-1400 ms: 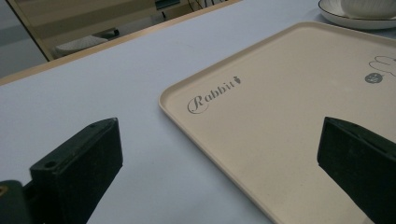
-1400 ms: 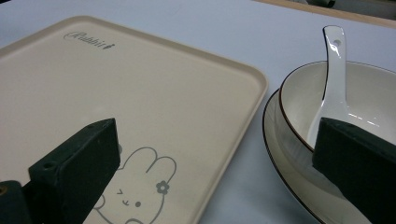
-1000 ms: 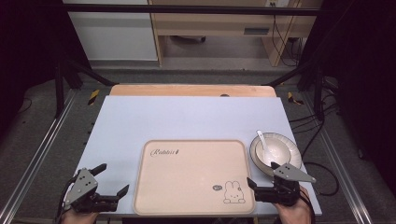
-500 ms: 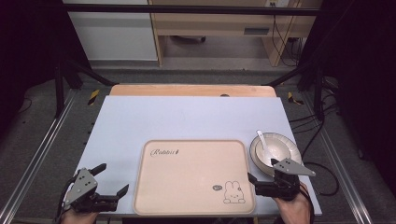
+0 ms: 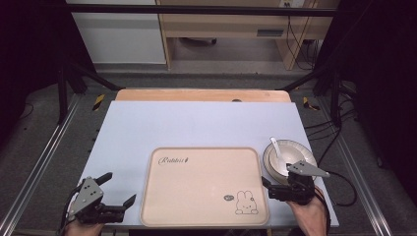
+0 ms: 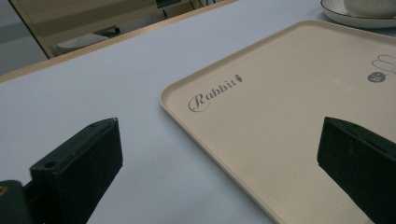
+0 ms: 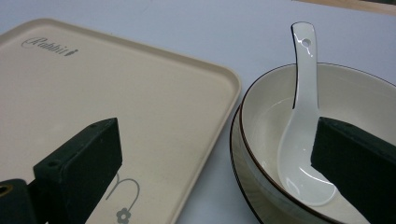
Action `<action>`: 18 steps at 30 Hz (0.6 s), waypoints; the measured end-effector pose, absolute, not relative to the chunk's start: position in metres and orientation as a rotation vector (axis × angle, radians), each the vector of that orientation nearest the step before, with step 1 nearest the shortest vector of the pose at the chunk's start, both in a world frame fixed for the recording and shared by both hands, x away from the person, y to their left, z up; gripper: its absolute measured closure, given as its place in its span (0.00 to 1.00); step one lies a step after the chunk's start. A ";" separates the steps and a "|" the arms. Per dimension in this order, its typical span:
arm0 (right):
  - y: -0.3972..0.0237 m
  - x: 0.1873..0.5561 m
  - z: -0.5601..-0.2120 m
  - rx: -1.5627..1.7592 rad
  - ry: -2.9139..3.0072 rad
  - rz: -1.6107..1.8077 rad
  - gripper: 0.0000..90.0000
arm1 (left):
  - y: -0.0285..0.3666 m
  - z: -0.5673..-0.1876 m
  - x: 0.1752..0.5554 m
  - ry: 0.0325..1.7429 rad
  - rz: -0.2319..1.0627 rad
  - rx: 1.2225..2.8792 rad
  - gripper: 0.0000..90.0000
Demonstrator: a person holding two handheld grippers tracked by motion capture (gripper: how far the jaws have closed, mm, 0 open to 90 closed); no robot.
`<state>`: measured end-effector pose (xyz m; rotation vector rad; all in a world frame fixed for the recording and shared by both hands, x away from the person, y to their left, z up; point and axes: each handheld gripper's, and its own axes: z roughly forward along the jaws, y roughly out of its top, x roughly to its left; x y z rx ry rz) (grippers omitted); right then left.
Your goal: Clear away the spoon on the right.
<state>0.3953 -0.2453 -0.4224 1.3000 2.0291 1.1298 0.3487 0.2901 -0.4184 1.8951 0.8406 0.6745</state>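
Observation:
A beige tray printed with "Rabbit" and a bunny lies at the table's near middle. To its right a cream bowl sits on a plate and holds a white spoon. My right gripper is open at the bowl's near-left rim. In the right gripper view, one jaw of my right gripper hangs over the tray and the other over the bowl, beside the spoon. My left gripper is open and holds nothing, low at the tray's near-left corner. In the left gripper view its jaws straddle the tray's edge.
The pale blue table has a wooden strip along its far edge. Black frame posts and cables stand on the floor to both sides. The plate under the bowl nearly touches the tray's right rim.
My right gripper has crept forward toward the bowl. The left gripper, tray, bowl and spoon have stayed put.

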 end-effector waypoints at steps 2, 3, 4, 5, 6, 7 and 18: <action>-0.245 0.397 -0.422 1.307 2.031 1.113 0.02 | 0.290 -0.418 0.349 0.840 0.675 1.893 0.00; -0.245 0.398 -0.422 1.306 2.031 1.109 0.02 | 0.290 -0.418 0.349 0.840 0.675 1.894 0.00; -0.245 0.398 -0.422 1.317 2.025 1.112 0.02 | 0.290 -0.418 0.349 0.840 0.676 1.893 0.00; -0.245 0.399 -0.421 1.314 2.027 1.114 0.02 | 0.290 -0.418 0.349 0.840 0.676 1.894 0.00; -0.246 0.401 -0.420 1.316 2.026 1.117 0.02 | 0.290 -0.418 0.349 0.840 0.676 1.894 0.00; -0.246 0.401 -0.420 1.314 2.029 1.119 0.02 | 0.290 -0.418 0.349 0.840 0.676 1.895 0.00; -0.251 0.417 -0.417 1.369 2.056 1.067 0.02 | 0.290 -0.419 0.349 0.844 0.675 1.895 0.00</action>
